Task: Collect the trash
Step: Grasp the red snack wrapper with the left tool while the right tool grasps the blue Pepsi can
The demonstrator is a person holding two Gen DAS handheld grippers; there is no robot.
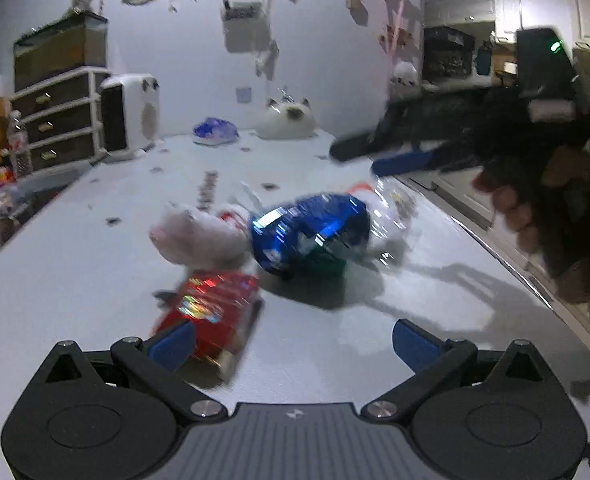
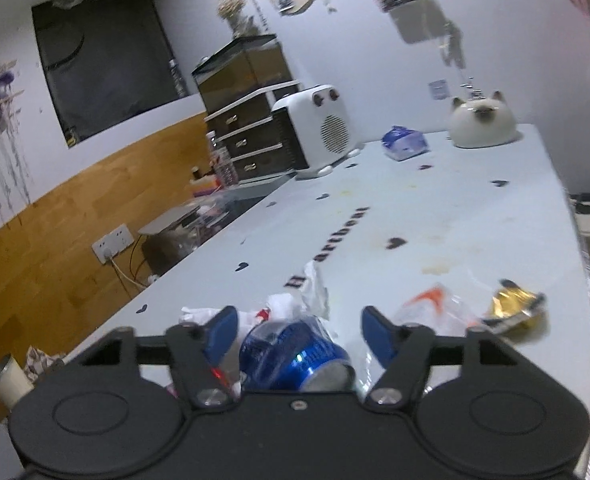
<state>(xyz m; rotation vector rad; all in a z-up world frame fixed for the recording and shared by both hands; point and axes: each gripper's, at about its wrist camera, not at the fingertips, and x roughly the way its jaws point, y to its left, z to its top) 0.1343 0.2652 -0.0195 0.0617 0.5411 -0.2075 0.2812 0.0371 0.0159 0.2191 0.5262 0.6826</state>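
Note:
A crushed blue can [image 1: 311, 232] lies mid-table among trash: a crumpled white tissue [image 1: 195, 232], a red foil box [image 1: 215, 312] and clear plastic wrap [image 1: 395, 204]. My left gripper [image 1: 295, 344] is open, its left finger beside the red box. My right gripper [image 2: 301, 332] is open, low over the blue can [image 2: 295, 356], which sits between its fingers. It also shows in the left wrist view [image 1: 379, 152], above and right of the can. A gold wrapper [image 2: 515, 308] and clear orange-printed plastic [image 2: 431, 304] lie to the right.
At the table's far end stand a white heater [image 2: 319, 128], a blue tissue pack [image 2: 405, 142] and a cat-shaped white object [image 2: 481, 120]. The pale table [image 2: 455, 208] drops off at its right edge. Drawers [image 1: 59, 120] stand at the left.

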